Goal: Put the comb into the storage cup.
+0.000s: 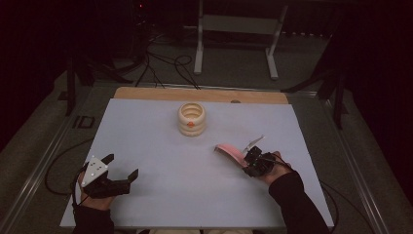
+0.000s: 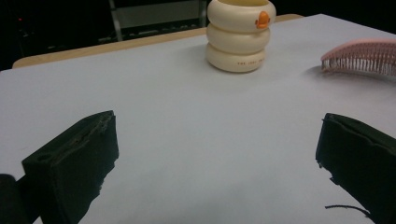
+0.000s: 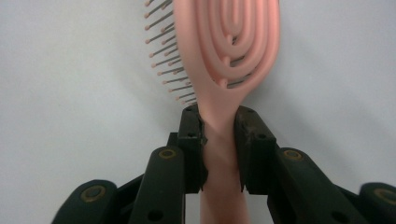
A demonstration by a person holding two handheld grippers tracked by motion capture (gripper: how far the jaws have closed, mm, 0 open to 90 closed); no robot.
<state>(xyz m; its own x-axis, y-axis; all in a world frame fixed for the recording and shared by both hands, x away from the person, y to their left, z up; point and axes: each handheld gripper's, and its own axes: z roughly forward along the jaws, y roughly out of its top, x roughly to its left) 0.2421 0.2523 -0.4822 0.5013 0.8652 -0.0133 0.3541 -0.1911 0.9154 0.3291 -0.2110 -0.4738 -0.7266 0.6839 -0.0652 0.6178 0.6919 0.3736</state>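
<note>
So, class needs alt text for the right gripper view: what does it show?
A pale pink plastic hairbrush with looped ribs is clamped at its handle between the right gripper's black fingers. Its bristles point left over a plain white table.

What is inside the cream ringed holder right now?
The cream ringed holder stands open-topped; the high view shows only its pale inner wall, nothing poking out. Its bottom is hidden by the rim.

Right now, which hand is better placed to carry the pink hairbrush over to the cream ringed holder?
Right. The right gripper is already clamped on the pink hairbrush handle. The left gripper sits open, apart from it, no closer to the cream ringed holder.
</note>
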